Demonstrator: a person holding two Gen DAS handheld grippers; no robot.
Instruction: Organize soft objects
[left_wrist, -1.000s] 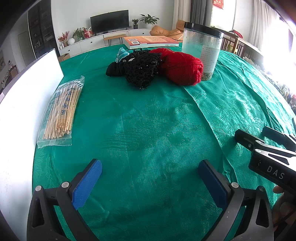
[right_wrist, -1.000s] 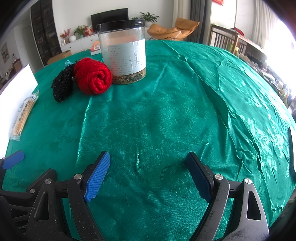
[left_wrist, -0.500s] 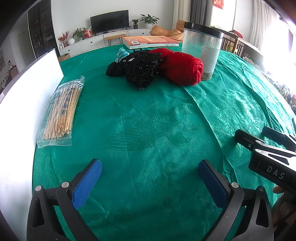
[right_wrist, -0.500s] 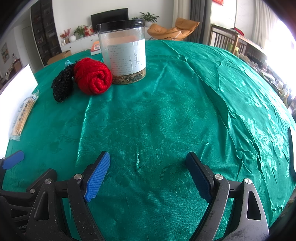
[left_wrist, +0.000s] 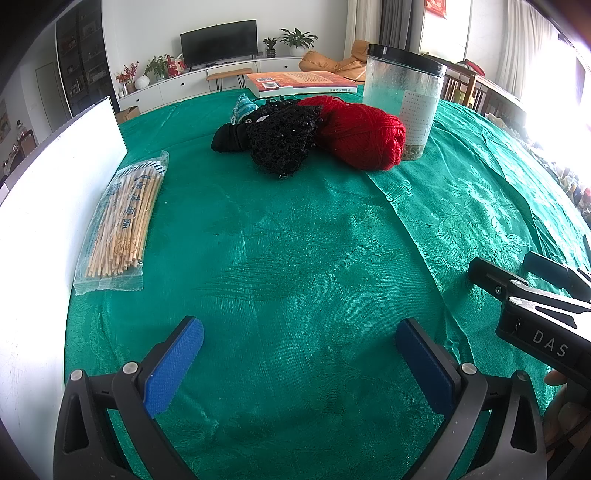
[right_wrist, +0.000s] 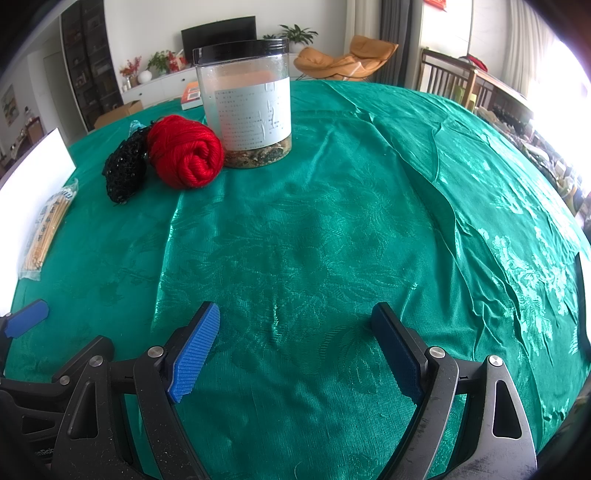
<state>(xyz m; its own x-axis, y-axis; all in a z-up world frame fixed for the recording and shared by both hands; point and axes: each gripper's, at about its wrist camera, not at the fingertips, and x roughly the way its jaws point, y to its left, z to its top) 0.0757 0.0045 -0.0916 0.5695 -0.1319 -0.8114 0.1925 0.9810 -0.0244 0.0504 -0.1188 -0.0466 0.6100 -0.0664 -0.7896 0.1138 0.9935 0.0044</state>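
Observation:
A red ball of yarn (left_wrist: 364, 136) (right_wrist: 186, 155) lies far back on the green tablecloth (left_wrist: 295, 240), touching a black beaded lace cloth (left_wrist: 282, 142) (right_wrist: 123, 173). Behind the lace a black fabric roll (left_wrist: 227, 138) and a small teal patterned pouch (left_wrist: 243, 108) show partly. My left gripper (left_wrist: 299, 363) hovers open over bare cloth at the near edge, far from the pile. Over bare cloth further right my right gripper (right_wrist: 295, 350) is open too; its body (left_wrist: 535, 314) shows in the left wrist view.
A clear jar with a black lid (right_wrist: 245, 107) (left_wrist: 404, 99) stands right of the yarn. A bag of wooden sticks (left_wrist: 122, 225) (right_wrist: 46, 232) lies at the left beside a white board (left_wrist: 44, 206). A book (left_wrist: 299, 83) rests at the table's far edge.

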